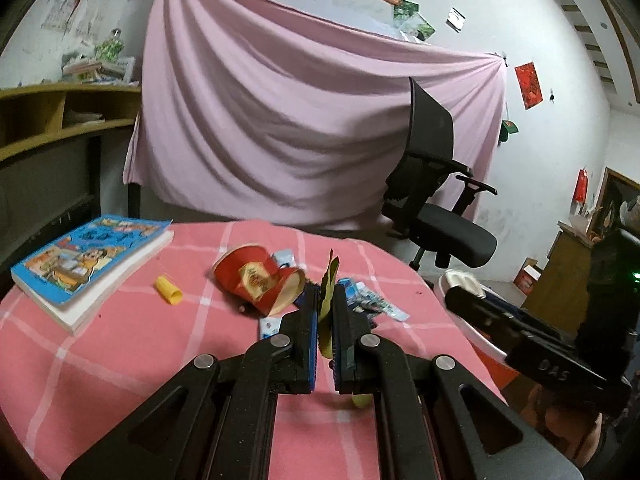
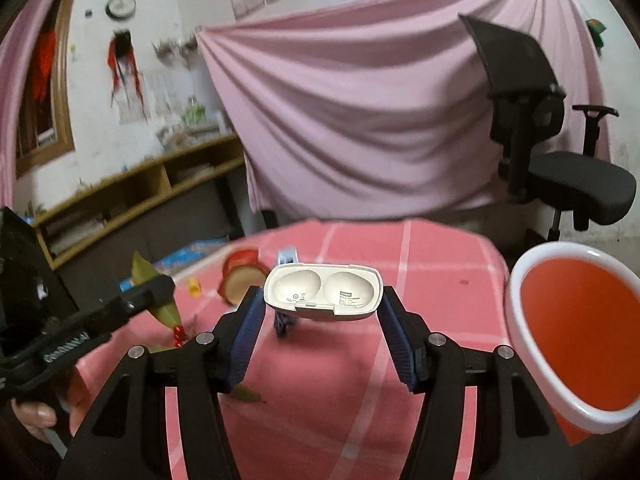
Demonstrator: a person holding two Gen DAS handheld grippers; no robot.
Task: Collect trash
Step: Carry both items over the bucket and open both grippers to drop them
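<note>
My left gripper [image 1: 326, 300] is shut on a yellow-green leaf wrapper [image 1: 329, 280] and holds it above the pink checked table [image 1: 120, 340]. In the right wrist view it shows at the left with the leaf [image 2: 160, 308]. My right gripper [image 2: 320, 300] is shut on a white plastic tray with two round hollows [image 2: 322, 292], lifted above the table. A crushed red paper cup [image 1: 260, 276] lies on the table with blue-white wrappers [image 1: 372, 300] beside it. An orange bin with a white rim [image 2: 576, 336] stands at the table's right edge.
A blue comic book [image 1: 88, 260] lies at the table's left. A small yellow cap [image 1: 168, 290] lies near it. A black office chair [image 1: 436, 208] stands behind the table before a pink sheet [image 1: 300, 120]. A wooden shelf [image 1: 60, 120] is at the left.
</note>
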